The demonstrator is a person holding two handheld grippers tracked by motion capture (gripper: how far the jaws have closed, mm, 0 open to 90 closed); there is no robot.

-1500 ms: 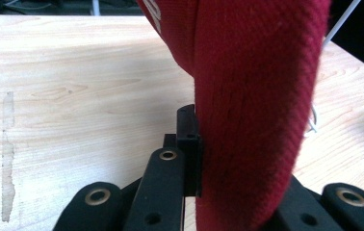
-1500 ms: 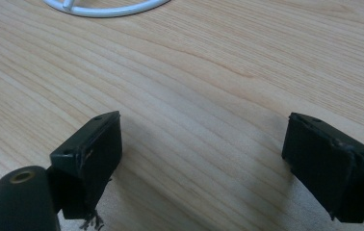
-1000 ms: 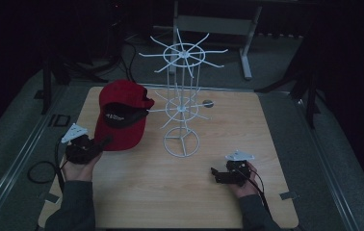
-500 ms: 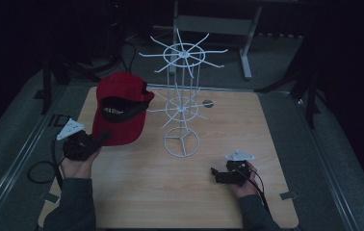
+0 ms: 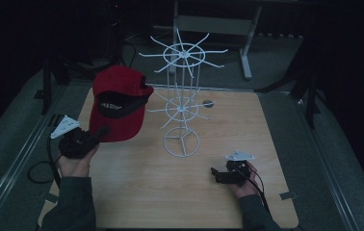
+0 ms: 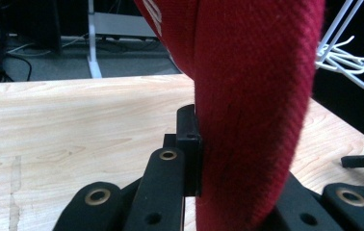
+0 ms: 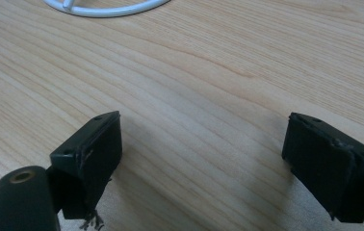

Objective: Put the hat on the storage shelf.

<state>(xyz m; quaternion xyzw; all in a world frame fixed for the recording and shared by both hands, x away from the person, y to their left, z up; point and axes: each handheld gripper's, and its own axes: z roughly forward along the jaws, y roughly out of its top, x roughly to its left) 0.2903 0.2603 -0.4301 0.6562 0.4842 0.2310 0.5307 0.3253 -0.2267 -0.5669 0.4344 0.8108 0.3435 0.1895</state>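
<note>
- The left gripper [image 5: 104, 131] was clamped on the brim of a red cap [image 5: 117, 103], holding it lifted above the left part of the wooden bench [image 5: 136, 192].
- In the left gripper view the cap [image 6: 247, 96] hung as a thick red fold, one black jaw pressed flat against its left side; the other jaw was hidden behind the cloth.
- The cap's dark underside with pale lettering faced the high camera, and its crown tilted up and away from the person.
- A white wire rack [image 5: 182, 101] stood upright near the middle of the bench, just right of the cap, with two tiers of spokes above a ring base.
- Whether the cap touched the rack's spokes could not be told.
- The right gripper [image 5: 214, 174] rested low over the bench at the near right, well apart from the rack, held in the person's right hand [image 5: 243, 185].
- In the right gripper view its jaws stood wide apart with bare wood between them [image 7: 201, 144], and part of the rack's ring base [image 7: 108, 8] showed at the top edge.
- A small dark round spot [image 5: 208, 103] lay on the bench behind the rack.
</note>
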